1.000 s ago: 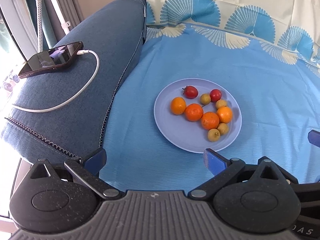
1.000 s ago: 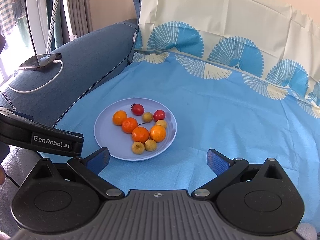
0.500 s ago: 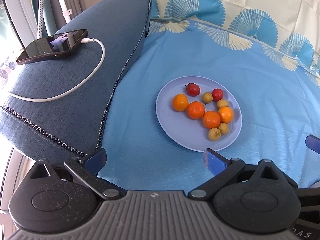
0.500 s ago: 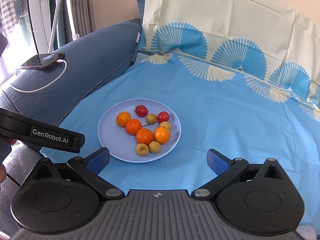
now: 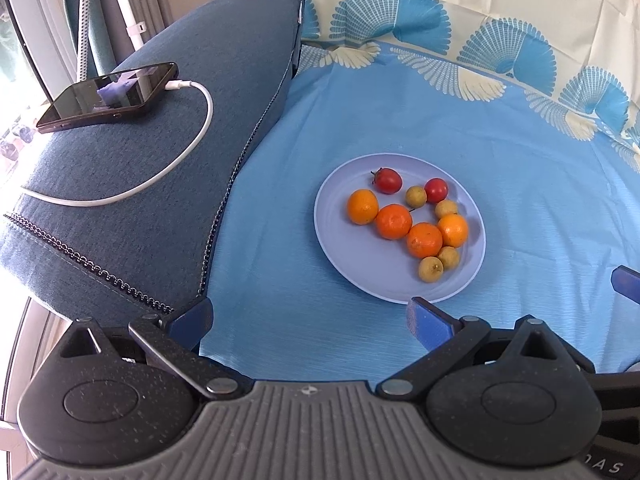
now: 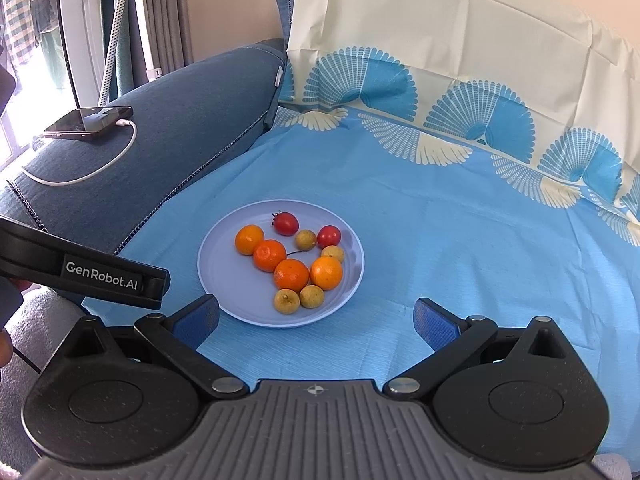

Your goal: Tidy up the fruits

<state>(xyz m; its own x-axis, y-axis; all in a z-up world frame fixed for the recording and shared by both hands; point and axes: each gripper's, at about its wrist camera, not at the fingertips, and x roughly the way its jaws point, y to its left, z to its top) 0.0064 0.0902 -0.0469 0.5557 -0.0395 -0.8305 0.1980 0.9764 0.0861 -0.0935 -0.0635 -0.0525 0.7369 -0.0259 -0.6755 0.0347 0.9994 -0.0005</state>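
A pale blue plate (image 5: 348, 252) (image 6: 224, 280) lies on a blue cloth. It holds several small oranges (image 5: 394, 222) (image 6: 291, 275), two red tomatoes (image 5: 388, 180) (image 6: 286, 223) and several small yellow-green fruits (image 5: 431, 269) (image 6: 286, 301), all mixed together. My left gripper (image 5: 310, 318) is open and empty, just short of the plate's near edge. My right gripper (image 6: 316, 318) is open and empty, also just short of the plate. The left gripper's body (image 6: 100, 276) shows at the left of the right wrist view.
A blue sofa armrest (image 5: 132, 184) rises left of the cloth, with a phone (image 5: 108, 96) and white charging cable (image 5: 188, 148) on it. A cream and blue patterned cloth (image 6: 460, 80) covers the backrest behind. Curtains (image 6: 160, 16) hang at the far left.
Both grippers have moved a little forward toward the plate. The fruits have not moved. Both grippers have stayed open.
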